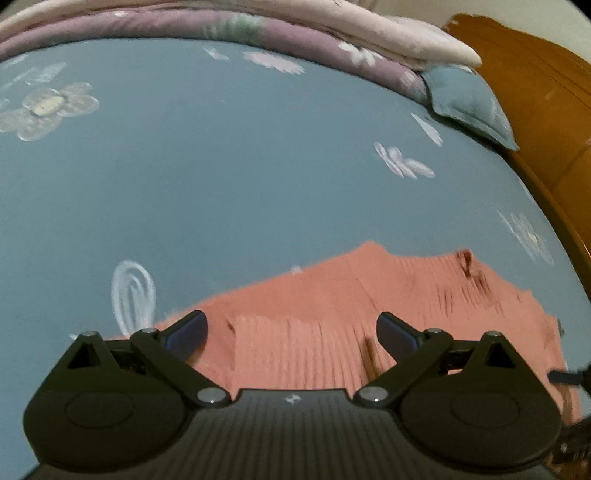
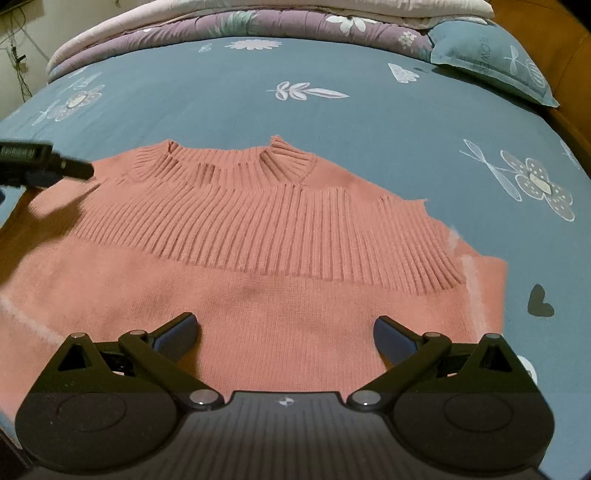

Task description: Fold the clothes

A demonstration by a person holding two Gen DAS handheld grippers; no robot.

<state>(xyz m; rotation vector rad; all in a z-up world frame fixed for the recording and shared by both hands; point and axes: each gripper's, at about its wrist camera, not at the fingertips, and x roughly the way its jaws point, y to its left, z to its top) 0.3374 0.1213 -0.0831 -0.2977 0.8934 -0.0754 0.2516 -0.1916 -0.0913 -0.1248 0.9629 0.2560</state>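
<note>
Spread flat on the bed sheet (image 2: 229, 110), a knitted sweater (image 2: 258, 258) filling the middle and lower left of the right wrist frame, collar toward the top, hem toward the bottom. Along the top edge, behind the sweater, a folded quilt (image 2: 221, 22); in the upper right corner, a pillow (image 2: 491, 62) resting on the sheet just beside the quilt. At the left edge, over the sweater's shoulder, the left gripper (image 2: 74, 170). At the bottom centre, above the lower part of the sweater, the right gripper (image 2: 286, 332), fingers spread apart. At the far right edge, a headboard (image 2: 576, 74).
</note>
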